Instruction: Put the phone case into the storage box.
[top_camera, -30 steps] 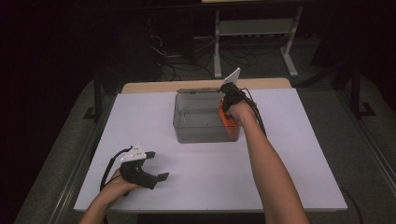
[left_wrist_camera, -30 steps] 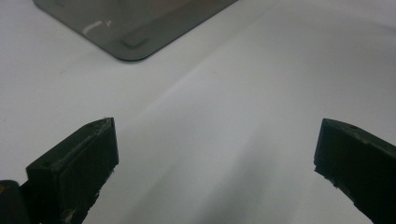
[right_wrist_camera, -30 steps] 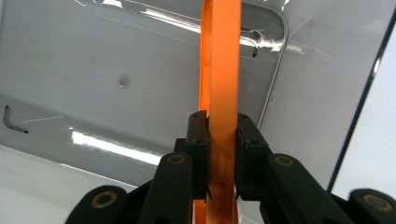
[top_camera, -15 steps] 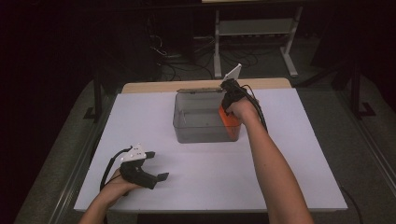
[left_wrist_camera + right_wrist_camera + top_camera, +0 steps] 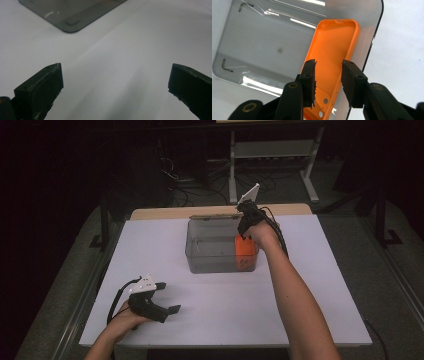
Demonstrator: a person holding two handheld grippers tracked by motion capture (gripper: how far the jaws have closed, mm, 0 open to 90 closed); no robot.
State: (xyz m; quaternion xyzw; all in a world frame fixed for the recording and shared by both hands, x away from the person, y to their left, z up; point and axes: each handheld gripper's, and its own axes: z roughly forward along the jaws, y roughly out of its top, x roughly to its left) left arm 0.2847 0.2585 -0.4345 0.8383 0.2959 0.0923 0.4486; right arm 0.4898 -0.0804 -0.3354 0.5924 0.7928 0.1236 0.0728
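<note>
Orange phone case (image 5: 331, 62) lies inside the clear plastic box (image 5: 212, 251), at the right end of it, leaning along the right wall with its hollow inner side turned up. The box stands on the far middle part of the white desk (image 5: 300, 310). Its walls rise all around the case, so it can be reached from above only.

The right gripper (image 5: 327, 68) hangs over the right end of the box and points down into it. Its 2 fingers are a little spread, 1 on each side of the case's width; whether they touch the case I cannot tell.

The left gripper (image 5: 167, 310) rests on the near left part of the desk, well apart from the box, with its fingers (image 5: 42, 85) spread wide and nothing between them.
</note>
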